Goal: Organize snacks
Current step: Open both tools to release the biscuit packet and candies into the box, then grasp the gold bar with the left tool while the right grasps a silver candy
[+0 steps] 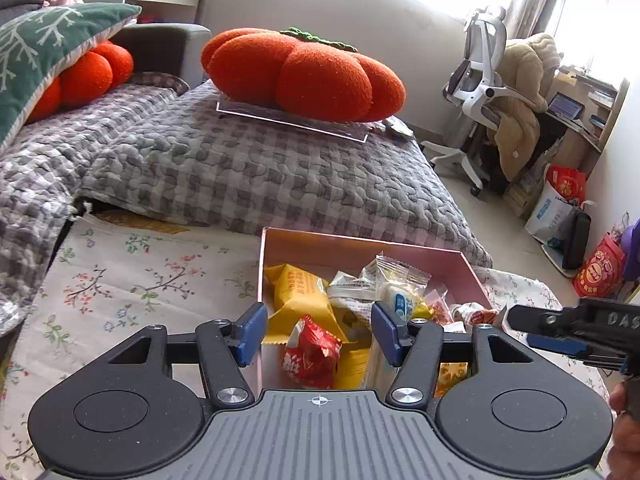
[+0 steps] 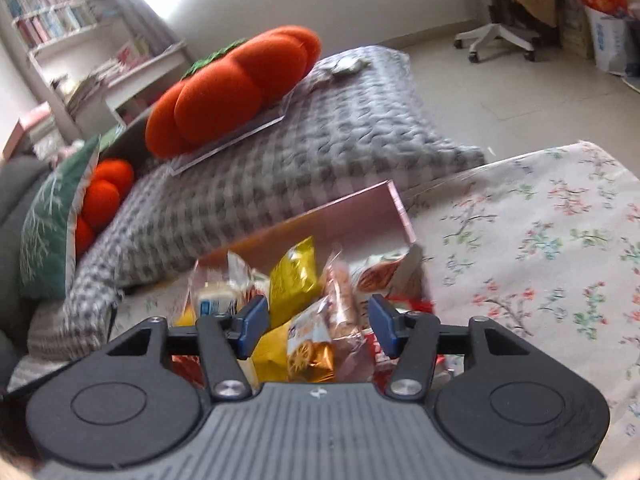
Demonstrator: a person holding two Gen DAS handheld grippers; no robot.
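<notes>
We see a shallow pink box sitting on a worktop covered by a white floral cloth, at the far edge where the cloth meets a grey checked quilt. The box is heaped with small wrapped snacks: a yellow packet toward its far left corner, a red packet nearer us, and a clear wrapper with a white and blue label standing up in the middle. From the right wrist view, an orange-and-gold biscuit packet lies at the near side of the pile.

The left gripper hovers over the box's near left part, its blue-padded jaws spread apart and holding nothing. The right gripper hangs over the snacks too, jaws likewise apart and empty.

Beyond, on the quilt, a large orange pumpkin-shaped cushion rests on a clear tray.
</notes>
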